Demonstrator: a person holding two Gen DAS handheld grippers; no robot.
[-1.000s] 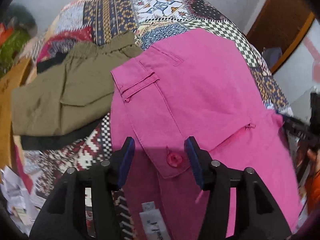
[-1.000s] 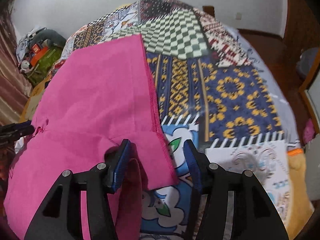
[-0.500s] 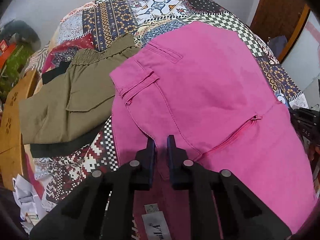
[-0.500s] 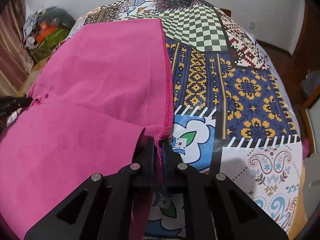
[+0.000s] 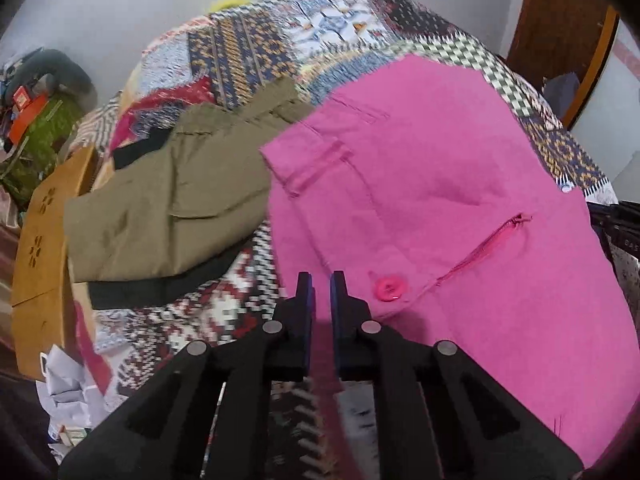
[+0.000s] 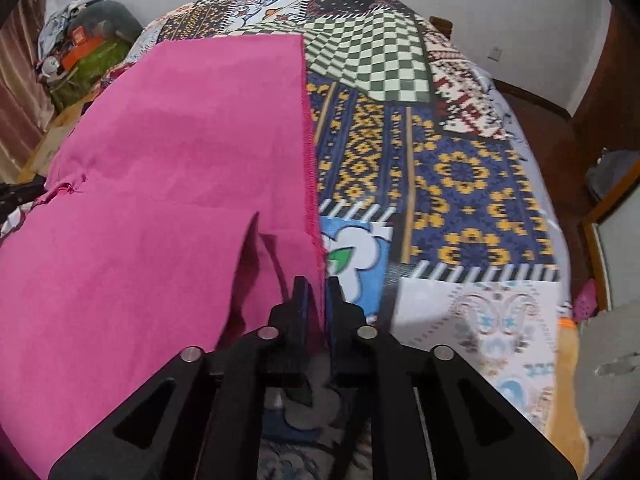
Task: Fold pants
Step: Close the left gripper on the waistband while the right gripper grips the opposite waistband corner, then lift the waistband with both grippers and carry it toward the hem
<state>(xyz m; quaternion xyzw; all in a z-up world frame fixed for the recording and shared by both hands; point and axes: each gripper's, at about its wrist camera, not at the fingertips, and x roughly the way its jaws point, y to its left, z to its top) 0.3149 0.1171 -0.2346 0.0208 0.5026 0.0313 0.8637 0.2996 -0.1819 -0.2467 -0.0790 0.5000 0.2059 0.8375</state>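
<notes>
Pink pants (image 5: 440,200) lie spread on a patchwork bedspread (image 5: 256,48), with a pink button (image 5: 390,289) and a zip near the waist. My left gripper (image 5: 321,280) is shut on the waist edge of the pink pants and holds it up off the bed. In the right wrist view the pink pants (image 6: 168,168) fill the left half. My right gripper (image 6: 317,286) is shut on their hem corner, lifted above the bedspread (image 6: 440,160).
Olive pants (image 5: 172,204) lie folded over a dark garment (image 5: 160,292) left of the pink pants. A wooden board (image 5: 44,240) and papers (image 5: 68,384) sit at the bed's left edge. Bags (image 6: 84,52) lie by the wall. A wooden door (image 5: 560,32) is far right.
Both grippers went from open to shut on the pink pants, the left at the waist, the right at the hem corner. Both held edges have risen off the bed.
</notes>
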